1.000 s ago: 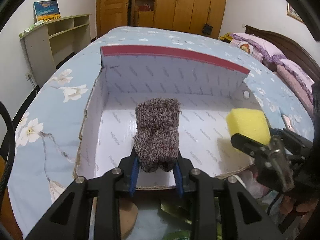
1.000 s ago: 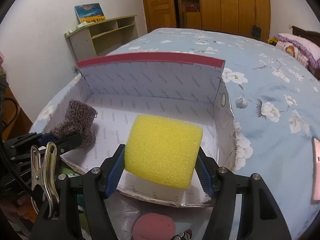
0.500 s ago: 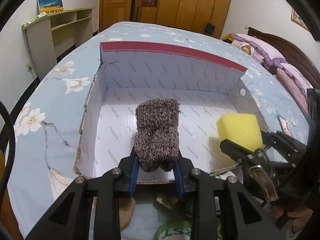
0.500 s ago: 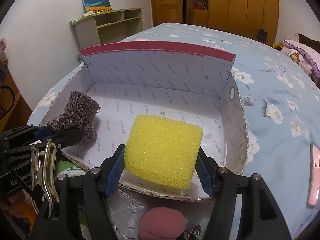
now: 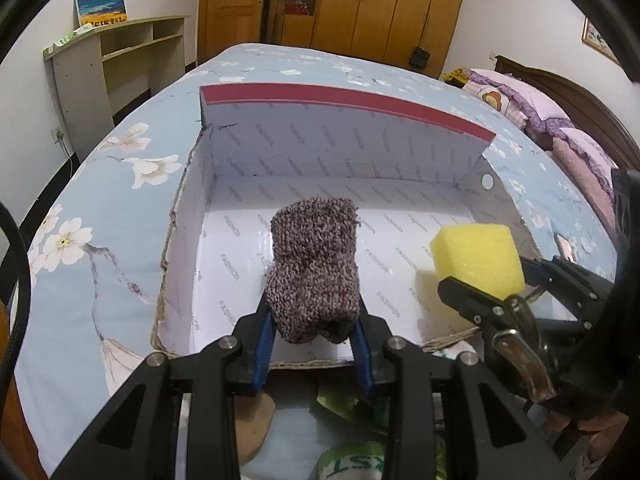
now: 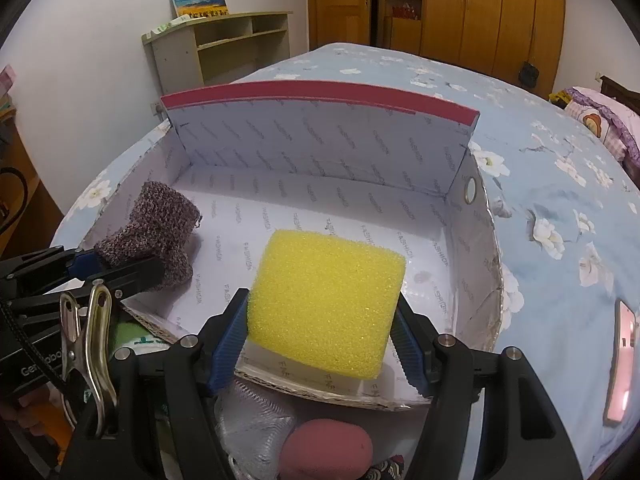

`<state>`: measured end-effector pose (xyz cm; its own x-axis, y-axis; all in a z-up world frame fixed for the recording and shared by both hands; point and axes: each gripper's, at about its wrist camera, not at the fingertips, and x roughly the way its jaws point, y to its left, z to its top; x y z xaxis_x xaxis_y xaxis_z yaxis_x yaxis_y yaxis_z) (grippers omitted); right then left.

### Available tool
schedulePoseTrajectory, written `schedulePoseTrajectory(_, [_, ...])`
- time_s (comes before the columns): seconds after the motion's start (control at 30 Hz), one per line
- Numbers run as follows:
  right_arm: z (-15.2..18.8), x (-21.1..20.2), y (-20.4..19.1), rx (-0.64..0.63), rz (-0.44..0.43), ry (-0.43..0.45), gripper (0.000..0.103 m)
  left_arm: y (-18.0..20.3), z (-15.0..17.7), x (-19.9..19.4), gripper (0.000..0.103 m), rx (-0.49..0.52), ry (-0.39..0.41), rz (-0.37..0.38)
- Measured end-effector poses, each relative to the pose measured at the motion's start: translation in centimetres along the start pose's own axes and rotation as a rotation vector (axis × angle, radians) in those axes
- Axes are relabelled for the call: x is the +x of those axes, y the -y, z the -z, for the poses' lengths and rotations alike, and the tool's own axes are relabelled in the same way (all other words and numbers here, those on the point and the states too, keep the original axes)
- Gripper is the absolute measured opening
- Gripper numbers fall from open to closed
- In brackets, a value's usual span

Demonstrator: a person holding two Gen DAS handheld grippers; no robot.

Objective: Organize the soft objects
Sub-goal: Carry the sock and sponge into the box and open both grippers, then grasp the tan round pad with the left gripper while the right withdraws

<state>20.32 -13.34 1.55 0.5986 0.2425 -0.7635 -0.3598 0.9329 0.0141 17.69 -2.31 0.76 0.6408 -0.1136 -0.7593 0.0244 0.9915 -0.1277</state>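
Note:
My left gripper [image 5: 314, 338] is shut on a brown knitted sock [image 5: 314, 264] and holds it over the near left part of an open white cardboard box [image 5: 340, 152] with a red rim. The sock also shows in the right wrist view [image 6: 160, 232]. My right gripper [image 6: 320, 332] is shut on a yellow sponge [image 6: 326, 300] and holds it over the box's near right part [image 6: 460, 248]. The sponge shows at the right of the left wrist view [image 5: 478, 258]. The box floor looks bare.
The box lies on a bed with a blue flowered cover [image 5: 100, 208]. Below the grippers lie a pink soft ball [image 6: 326, 450], a clear crinkled item [image 6: 252, 412] and a green-and-white item [image 5: 352, 462]. A phone [image 6: 622, 360] lies on the bed at right.
Both grippers have moved forward and lower over the box with their loads. The sponge has come further in over the box's near edge.

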Motion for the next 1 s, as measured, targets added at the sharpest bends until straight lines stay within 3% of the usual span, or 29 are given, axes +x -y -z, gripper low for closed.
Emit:
schedulePoseTrajectory(0.17, [0.0,0.7,0.8,0.035,-0.013,-0.016,0.067,0.2,-0.2,0.1,0.039,0.010,0.001,0.013])
schedulePoseTrajectory(0.23, [0.1,0.8,0.9,0.041,-0.011,-0.010,0.067,0.2,-0.2,0.1,0.047,0.009,0.004,0.032])
schedulePoseTrajectory(0.4, [0.3,0.6,1.1,0.042,-0.003,0.006,0.071,0.9,0.0,0.3,0.055,0.040,0.021,0.030])
schedulePoseTrajectory(0.6, [0.1,-0.2,1.7,0.057,-0.035,0.033,0.079,1.6,-0.5,0.4,0.056,0.065,0.019,0.025])
schedulePoseTrajectory(1.0, [-0.1,-3.8,2.2,0.044,-0.071,0.129,0.079,2.6,-0.4,-3.0,0.057,0.052,0.068,-0.010])
